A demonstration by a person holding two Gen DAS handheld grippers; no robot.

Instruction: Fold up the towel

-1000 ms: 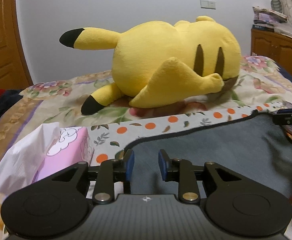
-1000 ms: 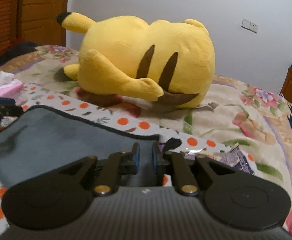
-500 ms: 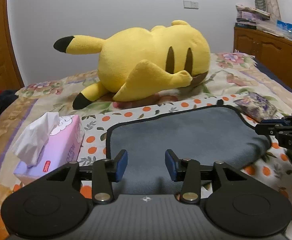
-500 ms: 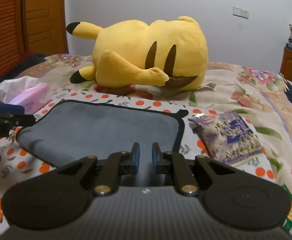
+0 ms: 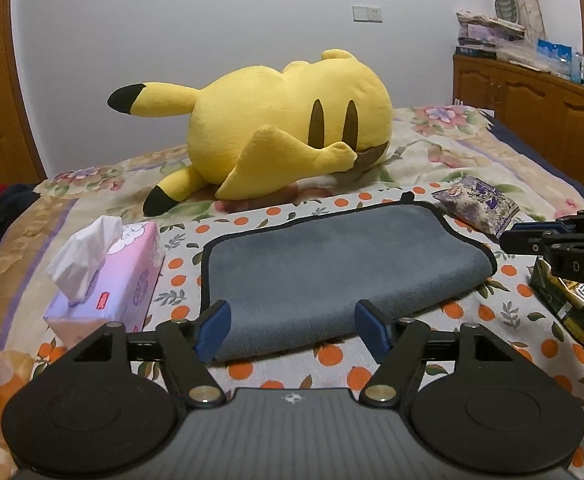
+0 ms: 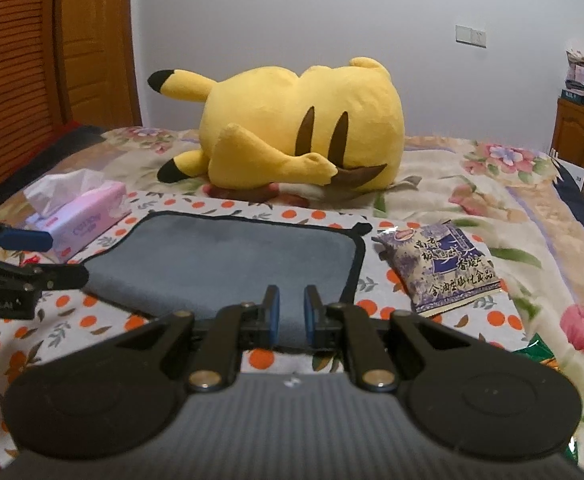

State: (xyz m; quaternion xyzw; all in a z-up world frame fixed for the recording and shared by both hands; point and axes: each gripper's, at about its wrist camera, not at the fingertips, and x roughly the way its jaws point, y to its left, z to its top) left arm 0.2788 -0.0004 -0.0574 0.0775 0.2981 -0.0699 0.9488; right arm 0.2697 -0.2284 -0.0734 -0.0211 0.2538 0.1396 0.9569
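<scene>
A grey towel (image 5: pixel 331 264) with black edging lies folded over on the orange-dotted cloth on the bed; it also shows in the right wrist view (image 6: pixel 228 256). My left gripper (image 5: pixel 292 334) is wide open and empty, just in front of the towel's near fold. My right gripper (image 6: pixel 290 314) is open a small gap with nothing between its pads, at the towel's near edge. The right gripper shows side-on at the right in the left wrist view (image 5: pixel 551 240). The left gripper shows at the left in the right wrist view (image 6: pixel 24 256).
A big yellow plush (image 5: pixel 288 128) lies behind the towel. A pink tissue box (image 5: pixel 108 280) stands left of the towel. A purple snack bag (image 6: pixel 435 264) lies right of it and a green packet (image 5: pixel 571 304) nearer. A wooden cabinet (image 5: pixel 531 96) stands on the right.
Both grippers have pulled back from the towel toward me. The left gripper's jaws have opened wide. The right gripper's jaws have opened slightly. The towel lies folded on the bed.
</scene>
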